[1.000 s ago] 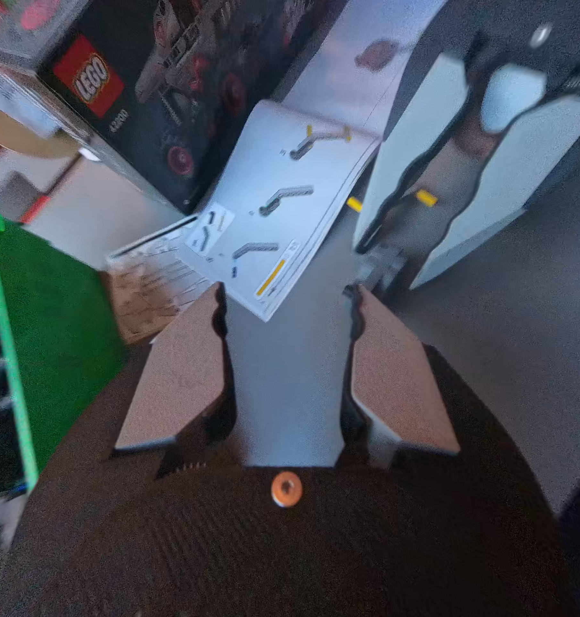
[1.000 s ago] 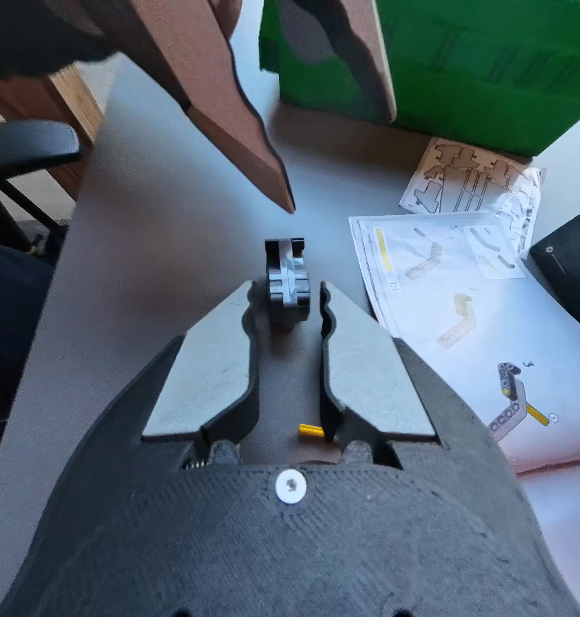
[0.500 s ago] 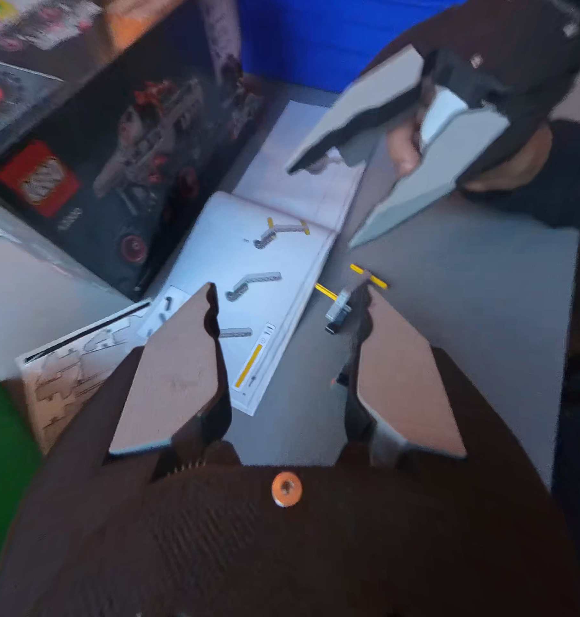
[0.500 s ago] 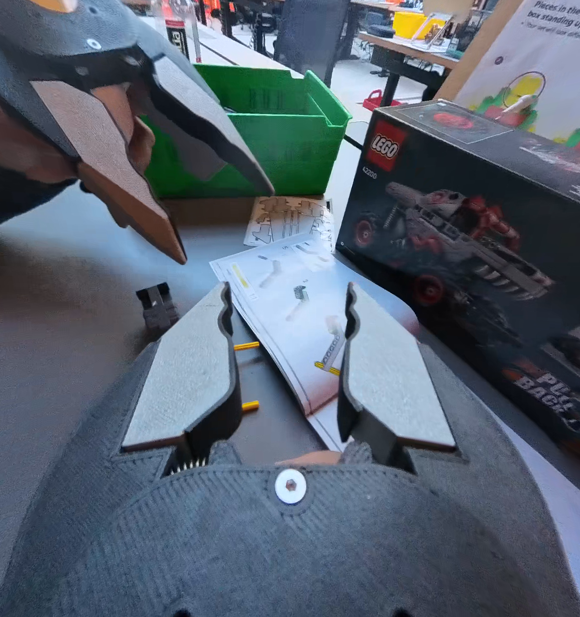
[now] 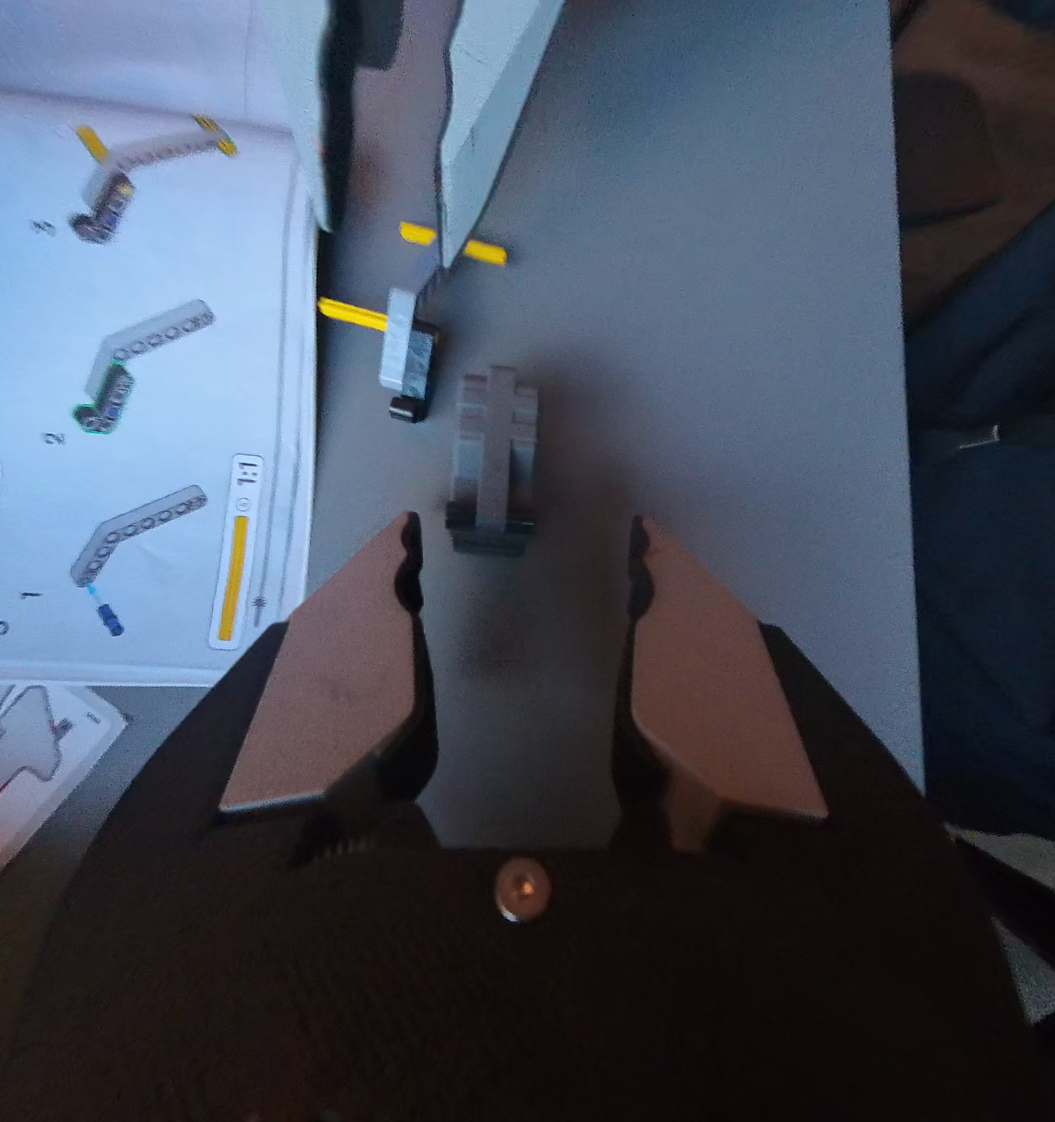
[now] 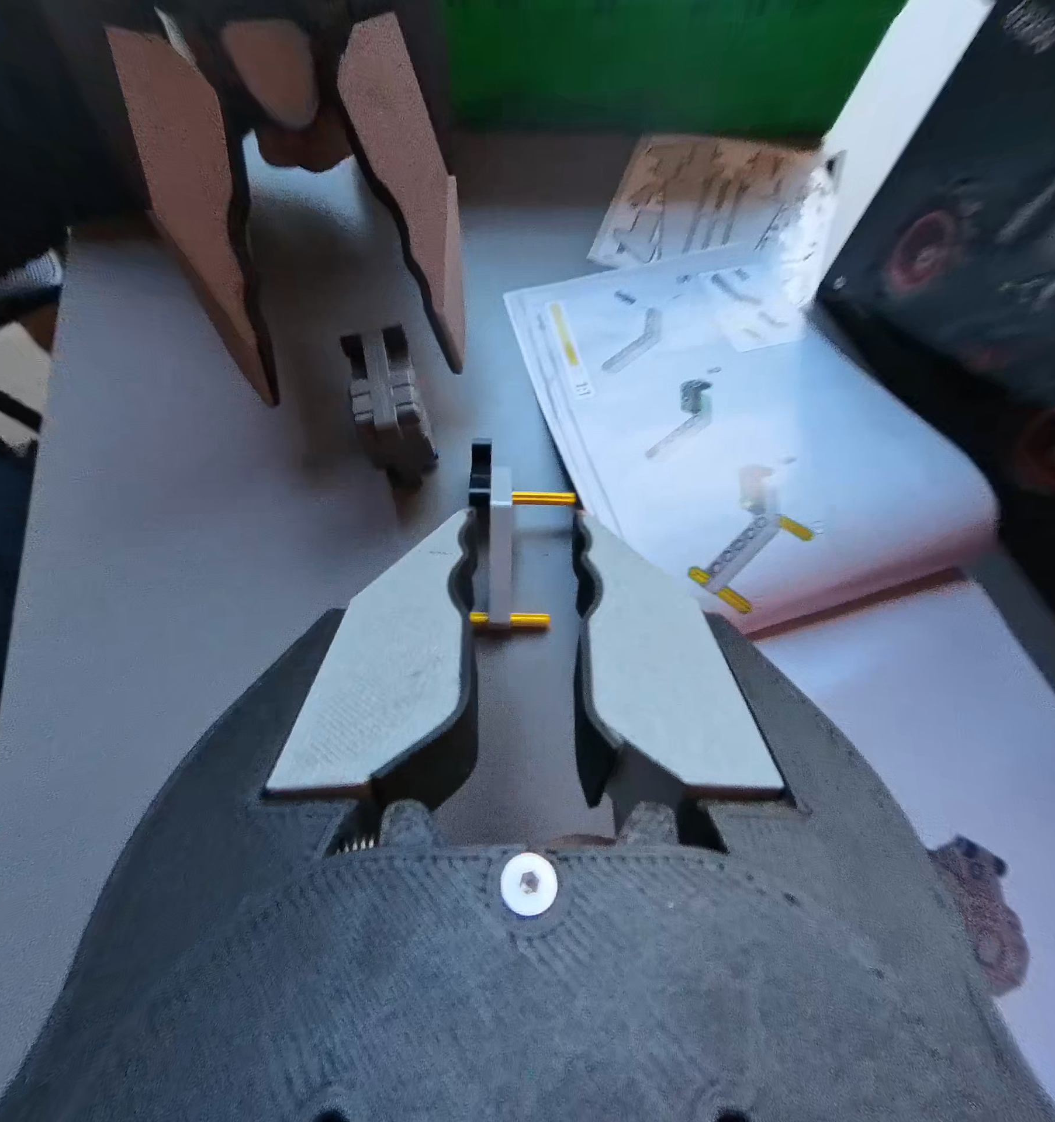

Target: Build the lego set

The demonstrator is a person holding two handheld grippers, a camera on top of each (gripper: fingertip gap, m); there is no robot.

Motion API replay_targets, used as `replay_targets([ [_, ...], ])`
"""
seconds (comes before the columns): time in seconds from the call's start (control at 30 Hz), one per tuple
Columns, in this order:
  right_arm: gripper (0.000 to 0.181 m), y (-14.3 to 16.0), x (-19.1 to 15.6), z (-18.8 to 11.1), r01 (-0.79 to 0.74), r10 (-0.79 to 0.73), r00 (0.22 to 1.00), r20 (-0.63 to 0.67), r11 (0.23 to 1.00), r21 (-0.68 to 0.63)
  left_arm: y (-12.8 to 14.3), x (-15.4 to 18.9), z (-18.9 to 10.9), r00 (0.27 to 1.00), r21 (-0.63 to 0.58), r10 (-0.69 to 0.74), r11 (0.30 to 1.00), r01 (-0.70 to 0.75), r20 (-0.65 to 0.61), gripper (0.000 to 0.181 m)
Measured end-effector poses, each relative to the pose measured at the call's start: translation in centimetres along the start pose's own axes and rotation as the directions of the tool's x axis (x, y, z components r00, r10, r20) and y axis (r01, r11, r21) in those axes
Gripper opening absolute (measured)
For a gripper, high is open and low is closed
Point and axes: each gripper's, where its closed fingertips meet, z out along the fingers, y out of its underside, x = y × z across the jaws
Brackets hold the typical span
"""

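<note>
A light grey beam (image 6: 502, 546) with two yellow axles (image 6: 543, 498) and a black piece (image 6: 481, 467) at its far end lies on the grey table (image 6: 148, 546). My right gripper (image 6: 523, 522) is open and straddles the beam, which sits close to its left finger. A dark grey ribbed block (image 6: 385, 413) stands just beyond. My left gripper (image 6: 361, 379) is open, with its tips on either side of the block's far end. In the left wrist view the left gripper (image 5: 525, 534) is open right behind the block (image 5: 494, 461), and the beam (image 5: 400, 346) lies to its left under the right gripper (image 5: 391, 231).
The open instruction booklet (image 6: 725, 425) lies right of the beam, with a sticker sheet (image 6: 707, 200) beyond it. The black set box (image 6: 968, 243) stands at the far right and a green bin (image 6: 634, 61) at the back. The table edge (image 5: 901, 425) is near. About 10 centimetres separates my left fingertips from my right. From the left gripper's tips to the dark grey ribbed block (image 6: 385, 413) is close to 4 centimetres.
Both grippers have come down to the table. The right one swung from facing the box to straddle the beam. The left one moved in behind the dark block.
</note>
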Motion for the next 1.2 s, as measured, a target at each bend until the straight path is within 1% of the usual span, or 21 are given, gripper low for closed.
replay_targets([
  [0.03,0.029,0.5,-0.1,0.5,0.001,0.0,1.0,0.004,0.999,-0.033,0.5,0.0,0.5,1.0,-0.032,0.004,0.999,-0.003,0.005,0.063],
  [0.07,0.031,0.9,-0.2,0.9,0.005,-0.005,1.0,0.003,0.998,-0.059,0.3,-0.5,0.6,0.999,-0.022,0.005,1.0,-0.004,0.033,0.056],
  [0.1,0.028,1.2,-0.3,1.3,0.011,-0.011,1.0,0.006,0.997,-0.079,0.3,-0.4,0.7,1.0,-0.025,-0.001,1.0,0.002,0.027,0.048],
  [0.17,0.019,1.8,-0.8,1.8,0.029,-0.026,0.999,0.028,0.994,-0.108,0.4,-0.8,0.6,0.999,-0.027,-0.013,1.0,0.014,0.042,0.033],
  [0.2,0.008,1.9,-1.0,1.9,0.042,-0.038,0.999,0.036,0.993,-0.113,0.5,-1.4,0.5,0.997,-0.029,-0.02,0.999,0.022,0.068,0.024],
  [0.23,0.004,2.0,-1.2,1.9,0.053,-0.048,0.998,0.043,0.992,-0.118,0.6,-1.6,0.4,0.997,-0.025,-0.031,0.999,0.033,0.073,0.024],
  [0.3,0.004,2.2,-1.1,1.3,0.067,-0.062,0.997,0.047,0.989,-0.129,0.4,-1.7,0.4,0.997,-0.005,-0.059,0.998,0.059,0.051,0.024],
  [0.37,0.004,1.9,-0.3,-0.1,0.082,-0.08,0.997,0.017,0.99,-0.113,0.3,-1.7,0.4,0.996,0.01,-0.081,0.997,0.081,0.033,0.023],
  [0.43,0.004,0.9,1.1,-2.7,0.082,-0.084,0.996,-0.037,0.995,-0.049,0.2,-1.9,0.5,0.995,0.02,-0.097,0.995,0.096,0.03,0.023],
  [0.5,0.004,-1.1,2.7,-5.9,0.06,-0.051,0.993,-0.108,0.995,0.083,0.1,-2.3,0.6,0.994,0.028,-0.094,0.995,0.093,0.055,0.024],
  [0.57,0.004,-2.7,4.0,-9.3,0.049,-0.013,0.986,-0.165,0.975,0.217,-0.1,-2.5,0.8,0.994,0.036,-0.075,0.997,0.072,0.079,0.024],
  [0.63,0.004,-3.6,5.1,-12.1,0.069,0.007,0.973,-0.23,0.945,0.321,-0.3,-2.5,1.0,0.994,0.042,-0.062,0.997,0.058,0.087,0.024],
  [0.7,0.004,-4.0,6.0,-14.0,0.075,0.035,0.963,-0.268,0.918,0.389,-0.4,-2.4,1.0,0.994,0.047,-0.063,0.997,0.06,0.086,0.023],
  [0.77,0.004,-4.2,6.6,-15.0,0.06,0.07,0.959,-0.275,0.898,0.436,-0.4,-2.4,1.0,0.994,0.051,-0.074,0.996,0.07,0.081,0.023],
  [0.87,0.004,-3.9,6.5,-14.9,0.016,0.093,0.97,-0.226,0.898,0.44,-0.5,-2.4,1.1,0.994,0.056,-0.078,0.996,0.074,0.077,0.023],
  [1.03,0.004,-2.4,6.3,-13.7,0.046,0.034,0.968,-0.249,0.951,0.306,-0.5,-2.5,1.1,0.994,0.051,-0.061,0.997,0.057,0.089,0.024],
  [1.2,0.004,-1.7,6.4,-12.7,0.042,0.024,0.969,-0.247,0.965,0.259,-0.6,-2.7,1.1,0.992,0.058,-0.079,0.996,0.073,0.099,0.023],
])
